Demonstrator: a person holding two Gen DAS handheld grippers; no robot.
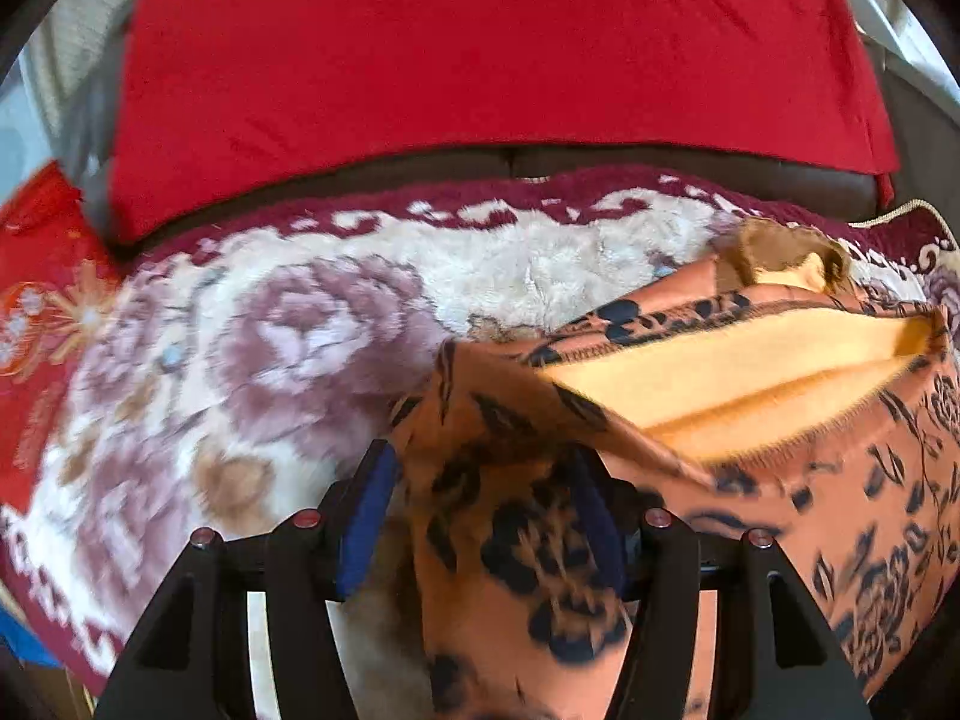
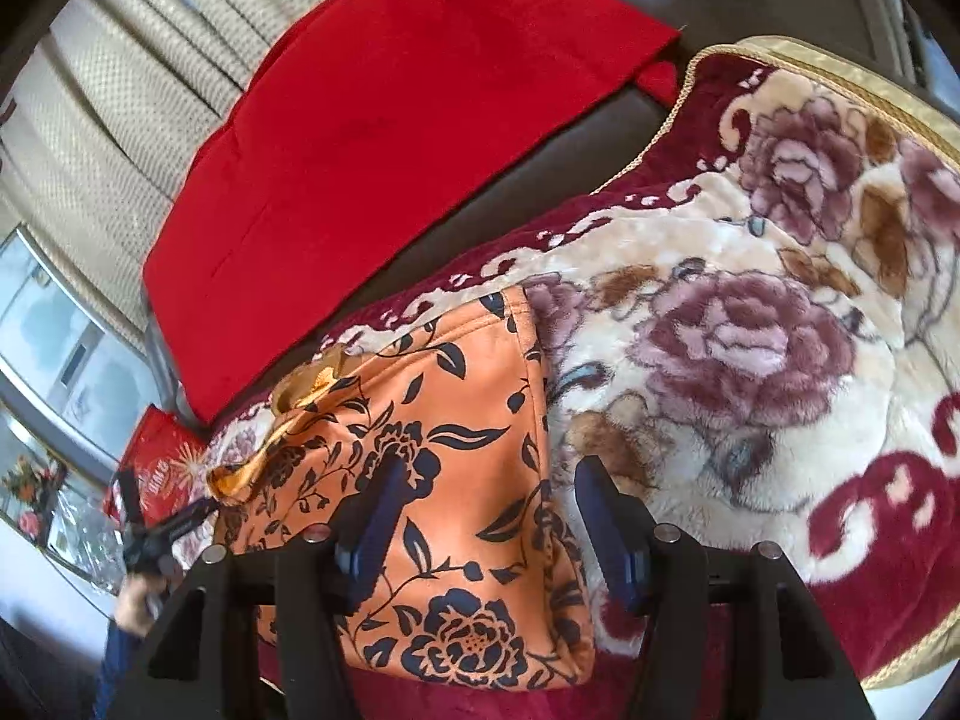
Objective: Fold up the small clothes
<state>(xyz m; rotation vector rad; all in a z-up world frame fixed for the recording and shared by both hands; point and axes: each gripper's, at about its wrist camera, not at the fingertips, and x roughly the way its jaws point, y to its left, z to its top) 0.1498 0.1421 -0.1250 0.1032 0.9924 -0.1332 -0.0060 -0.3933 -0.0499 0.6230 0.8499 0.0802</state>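
Left hand-held gripper point(image 1: 489, 516) apparently pinching orange garment point(image 1: 750, 450); right point(image 2: 486, 516) spread

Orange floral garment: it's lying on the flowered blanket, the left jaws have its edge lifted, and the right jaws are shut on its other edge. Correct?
Not quite. The right gripper is open, its jaws spread apart above the orange floral garment, as the right wrist view shows. The rest holds: the garment lies on the flowered blanket, and the left gripper has its edge lifted.
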